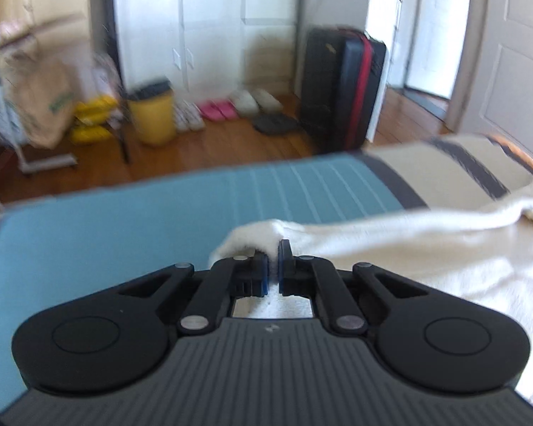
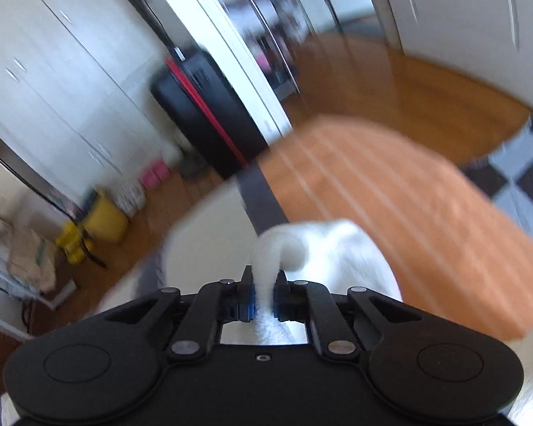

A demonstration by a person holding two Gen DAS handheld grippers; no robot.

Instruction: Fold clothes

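A white fleecy garment point(image 1: 426, 245) lies spread over a bed cover with blue point(image 1: 124, 220), cream and orange point(image 2: 391, 184) panels. My left gripper point(image 1: 274, 266) is shut on a bunched corner of that garment at its left end, with white cloth pinched between the blue pads. In the right wrist view the same white garment point(image 2: 337, 248) humps up in front of my right gripper point(image 2: 263, 296), which is shut on a fold of it; cloth runs up between its pads and curls over. Both views are blurred.
Beyond the bed's far edge is a wood floor point(image 1: 213, 145) with a yellow bin point(image 1: 152, 113), pink slippers point(image 1: 218, 108), other shoes and a black suitcase with a red stripe point(image 1: 341, 88). White cupboards point(image 1: 209, 25) line the wall; a doorway point(image 1: 426, 28) opens at right.
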